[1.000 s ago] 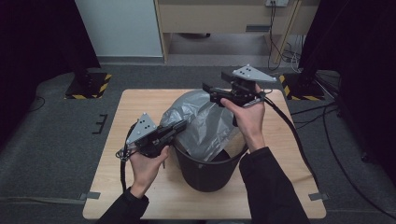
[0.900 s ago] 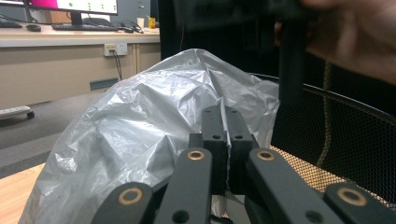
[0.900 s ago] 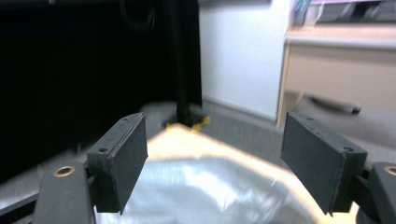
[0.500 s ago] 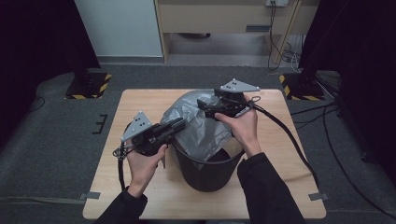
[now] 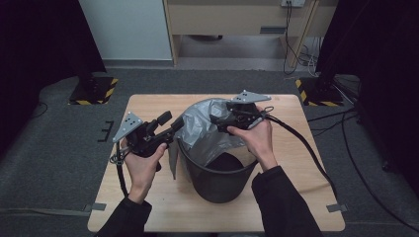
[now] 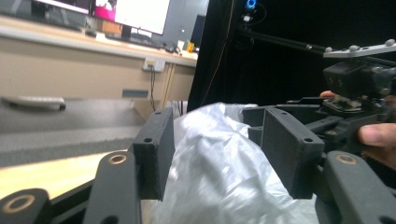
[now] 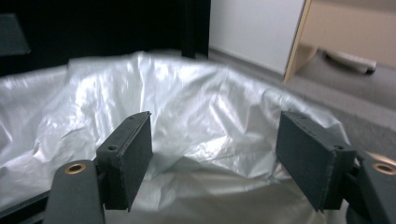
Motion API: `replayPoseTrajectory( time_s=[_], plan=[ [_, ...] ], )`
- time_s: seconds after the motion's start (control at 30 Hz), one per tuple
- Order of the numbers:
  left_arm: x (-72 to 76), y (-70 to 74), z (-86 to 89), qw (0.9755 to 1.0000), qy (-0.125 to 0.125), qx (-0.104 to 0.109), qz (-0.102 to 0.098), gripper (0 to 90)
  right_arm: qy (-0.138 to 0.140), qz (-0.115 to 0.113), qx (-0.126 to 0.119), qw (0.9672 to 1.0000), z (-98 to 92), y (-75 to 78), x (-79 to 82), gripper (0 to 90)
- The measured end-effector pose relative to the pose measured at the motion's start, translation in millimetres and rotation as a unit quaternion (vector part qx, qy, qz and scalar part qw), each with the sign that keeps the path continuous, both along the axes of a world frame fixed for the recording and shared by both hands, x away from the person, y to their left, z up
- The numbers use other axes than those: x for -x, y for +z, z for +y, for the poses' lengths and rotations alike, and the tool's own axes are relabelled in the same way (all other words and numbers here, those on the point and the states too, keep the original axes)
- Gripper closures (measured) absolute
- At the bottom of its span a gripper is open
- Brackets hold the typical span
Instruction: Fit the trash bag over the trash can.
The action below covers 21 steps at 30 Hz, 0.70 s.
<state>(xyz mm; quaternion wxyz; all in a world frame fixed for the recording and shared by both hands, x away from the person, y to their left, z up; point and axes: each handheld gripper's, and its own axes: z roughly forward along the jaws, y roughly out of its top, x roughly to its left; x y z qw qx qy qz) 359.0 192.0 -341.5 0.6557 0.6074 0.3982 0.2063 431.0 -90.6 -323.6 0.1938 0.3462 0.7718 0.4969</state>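
Bag (image 5: pixel 207 131) only half into the bin (image 5: pixel 217 180) mid-table, still bunched over the rim from 9 to 12 o'clock, left gripper (image 5: pixel 175 123) just popped open off it, right gripper (image 5: pixel 217 122) gaping over it, rim tucking still left.

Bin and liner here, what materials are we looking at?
Round black bin: probably moulded plastic, matte, judging by its thin, even rim and dull surface. Silver-grey bag liner: looks like thin plastic film, glossy, with sharp crinkles and bright highlights; slightly translucent in the right gripper view.
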Motion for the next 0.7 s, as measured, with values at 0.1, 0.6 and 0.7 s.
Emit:
replayPoseTrajectory(
  time_s=[0.1, 0.6, 0.7],
  plan=[
    [-4.7, -5.8, 0.6, 0.9998, -0.002, 0.009, 0.017, 43.3, 0.001, 0.022, 0.018, 0.9996, 2.0, -3.6, -1.1, 26.7],
    [-4.6, -6.6, -5.6, 0.999, -0.02, 0.019, 0.034, 61.9, -0.018, -0.059, -0.063, 0.9961, -10.4, 16.2, 7.9, 22.5],
    [-3.5, -3.7, -8.4, 0.9992, -0.015, 0.009, 0.035, 68.3, -0.027, -0.078, -0.079, 0.9935, -15.2, 21.3, 9.2, 22.4]
  ],
)
